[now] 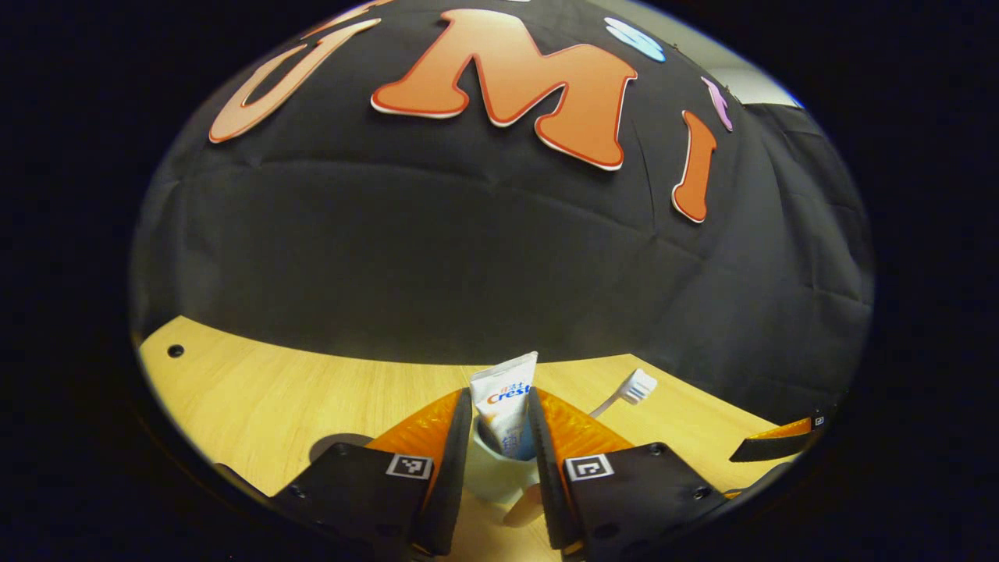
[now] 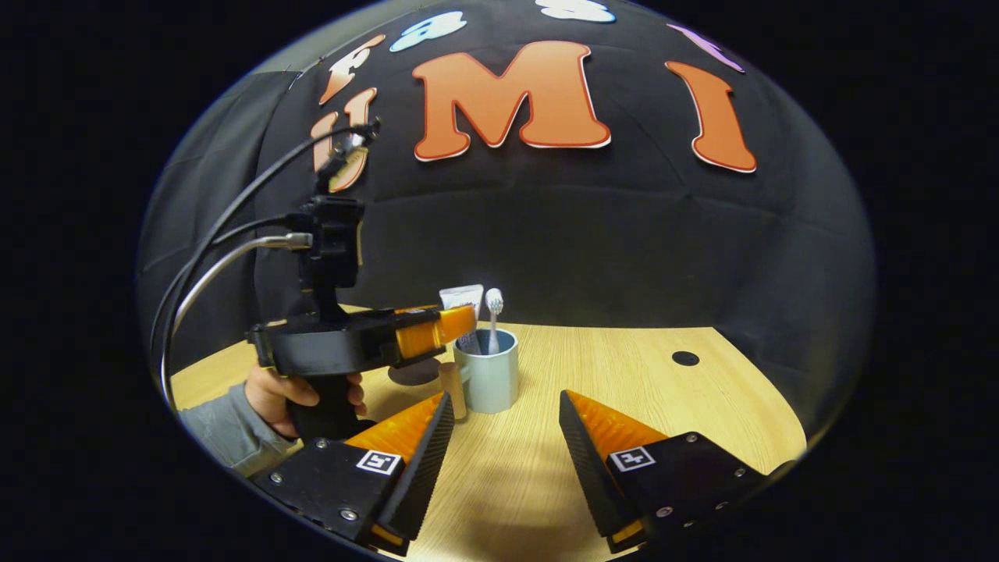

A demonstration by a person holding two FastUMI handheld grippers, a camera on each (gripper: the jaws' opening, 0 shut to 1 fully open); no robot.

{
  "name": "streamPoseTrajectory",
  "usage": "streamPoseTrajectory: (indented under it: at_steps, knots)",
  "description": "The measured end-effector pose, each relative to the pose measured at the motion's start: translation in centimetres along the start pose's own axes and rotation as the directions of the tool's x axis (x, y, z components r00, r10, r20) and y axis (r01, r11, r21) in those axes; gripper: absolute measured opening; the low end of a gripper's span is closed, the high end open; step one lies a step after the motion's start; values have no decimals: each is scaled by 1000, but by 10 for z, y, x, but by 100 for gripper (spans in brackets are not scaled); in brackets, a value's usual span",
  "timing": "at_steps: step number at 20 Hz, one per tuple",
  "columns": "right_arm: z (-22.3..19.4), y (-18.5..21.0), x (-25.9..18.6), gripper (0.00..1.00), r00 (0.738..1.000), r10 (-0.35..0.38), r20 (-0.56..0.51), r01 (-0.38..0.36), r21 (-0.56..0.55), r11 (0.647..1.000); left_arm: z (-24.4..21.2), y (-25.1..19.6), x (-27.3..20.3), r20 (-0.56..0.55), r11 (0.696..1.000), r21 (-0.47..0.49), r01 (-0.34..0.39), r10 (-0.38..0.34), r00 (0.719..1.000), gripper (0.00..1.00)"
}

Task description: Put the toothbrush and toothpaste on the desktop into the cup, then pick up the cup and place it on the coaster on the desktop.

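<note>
Right gripper view: coaster (image 2: 414, 371) behind cup (image 2: 487, 380).

— Where's my left gripper view?
— Right over the cup (image 1: 499, 468), close, facing the booth wall.
— My right gripper view?
— Farther back from the cup (image 2: 489, 378), level with the desktop (image 2: 624, 375) — both share that cup.

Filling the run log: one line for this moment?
left gripper: around toothpaste | toothbrush: in cup | right gripper: open

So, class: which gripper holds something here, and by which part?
The left gripper pinches the white toothpaste tube mid-body, above the pale cup. The right gripper holds nothing.
</note>
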State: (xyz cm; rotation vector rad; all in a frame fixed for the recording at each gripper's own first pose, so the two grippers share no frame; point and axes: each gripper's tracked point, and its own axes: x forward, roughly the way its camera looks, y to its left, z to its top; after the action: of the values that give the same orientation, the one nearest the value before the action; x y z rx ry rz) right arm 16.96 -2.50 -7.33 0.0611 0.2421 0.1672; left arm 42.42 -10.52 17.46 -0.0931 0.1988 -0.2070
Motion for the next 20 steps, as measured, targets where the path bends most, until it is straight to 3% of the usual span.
streamPoseTrajectory:
  at_steps: [1,2,9,11,16,20]
  knots:
    - [3,3,4,82,1000,-2,-11,2,-1,1000,4,0,-8,9,1000,22,3,-3,1000,43]
    - [8,7,9,82,1000,-1,-17,1,-1,1000,9,0,-17,15,999,40,7,-7,1000,45]
    - [20,20,44,82,992,-39,-124,39,1,999,30,28,-83,9,989,130,-71,71,997,87]
    - [20,25,49,82,985,-43,-167,45,7,999,31,34,-100,1,985,147,-93,94,996,93]
    - [19,32,61,82,968,-38,-249,48,33,998,49,49,-143,33,984,122,-129,126,991,99]
    - [12,33,73,82,927,-61,-370,92,68,993,65,70,-180,85,967,170,-189,176,981,99]
